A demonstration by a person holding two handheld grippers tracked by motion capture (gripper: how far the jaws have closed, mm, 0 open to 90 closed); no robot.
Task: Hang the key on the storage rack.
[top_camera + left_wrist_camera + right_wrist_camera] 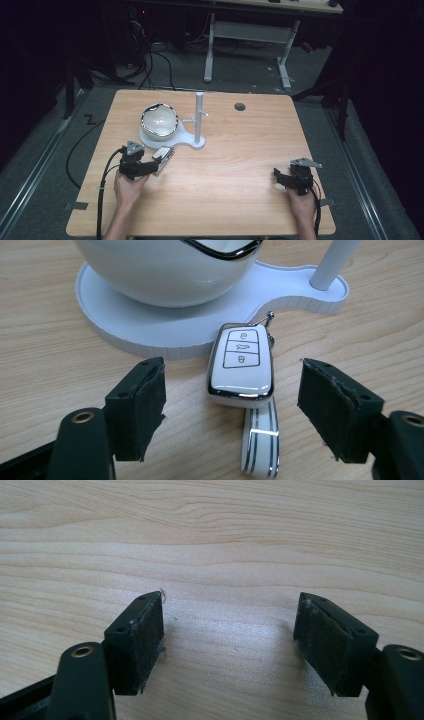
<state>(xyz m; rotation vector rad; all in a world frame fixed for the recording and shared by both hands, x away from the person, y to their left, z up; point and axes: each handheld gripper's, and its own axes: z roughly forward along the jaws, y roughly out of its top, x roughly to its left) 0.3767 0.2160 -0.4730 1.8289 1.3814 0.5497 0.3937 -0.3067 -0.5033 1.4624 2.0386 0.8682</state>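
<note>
A white car key fob (241,364) with a chrome rim and three buttons lies flat on the wooden table, its striped strap (260,442) trailing toward the camera. It rests against the edge of a white stand base (150,330). My left gripper (232,407) is open, one jaw on either side of the fob without touching it. From above, the fob (163,158) sits just ahead of the left gripper (145,165). My right gripper (230,640) is open over bare wood at the table's right front (280,177), with nothing between its jaws.
A white bowl (159,120) with a dark rim sits on the white stand base (189,142), beside an upright white post (199,117) with side pegs. A round cable hole (240,106) lies at the table's back right. Cables and a desk frame stand beyond the table.
</note>
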